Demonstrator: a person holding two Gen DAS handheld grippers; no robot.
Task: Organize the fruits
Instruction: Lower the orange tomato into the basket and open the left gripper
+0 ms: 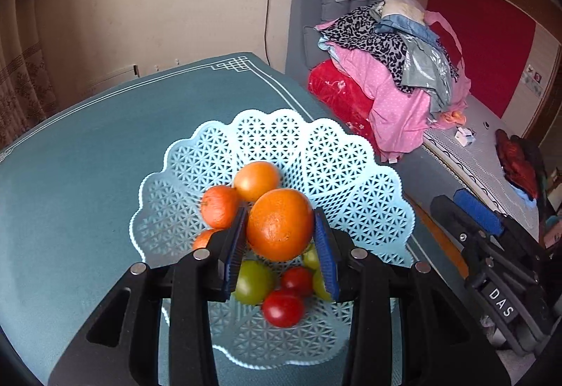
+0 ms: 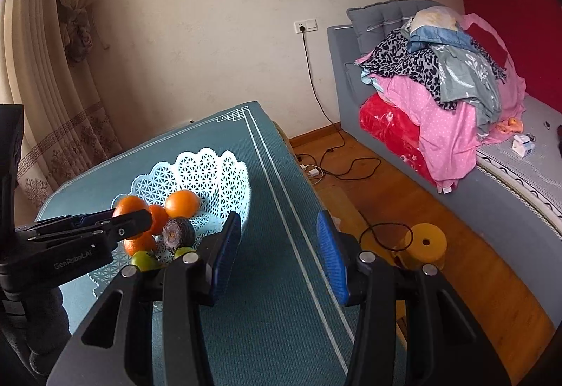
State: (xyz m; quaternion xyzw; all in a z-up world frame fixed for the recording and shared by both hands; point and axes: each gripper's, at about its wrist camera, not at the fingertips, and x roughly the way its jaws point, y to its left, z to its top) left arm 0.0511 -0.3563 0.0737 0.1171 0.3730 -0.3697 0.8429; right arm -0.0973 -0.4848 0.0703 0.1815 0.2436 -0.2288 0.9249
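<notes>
My left gripper (image 1: 279, 227) is shut on a large orange (image 1: 280, 225) and holds it above a pale blue lattice basket (image 1: 354, 182). In the basket lie other oranges (image 1: 256, 180), green fruits (image 1: 253, 281) and red tomatoes (image 1: 282, 310). In the right wrist view the basket (image 2: 210, 171) shows at the left with the left gripper (image 2: 137, 220) over it, holding the orange (image 2: 129, 206); a dark purple fruit (image 2: 178, 233) also lies there. My right gripper (image 2: 279, 231) is open and empty above the table, right of the basket.
The basket sits on a teal table mat (image 2: 274, 298) near its right edge. Beyond the edge are a wooden floor with cables (image 2: 351, 168), a yellow stool (image 2: 425, 242) and a bed piled with clothes (image 2: 439, 87).
</notes>
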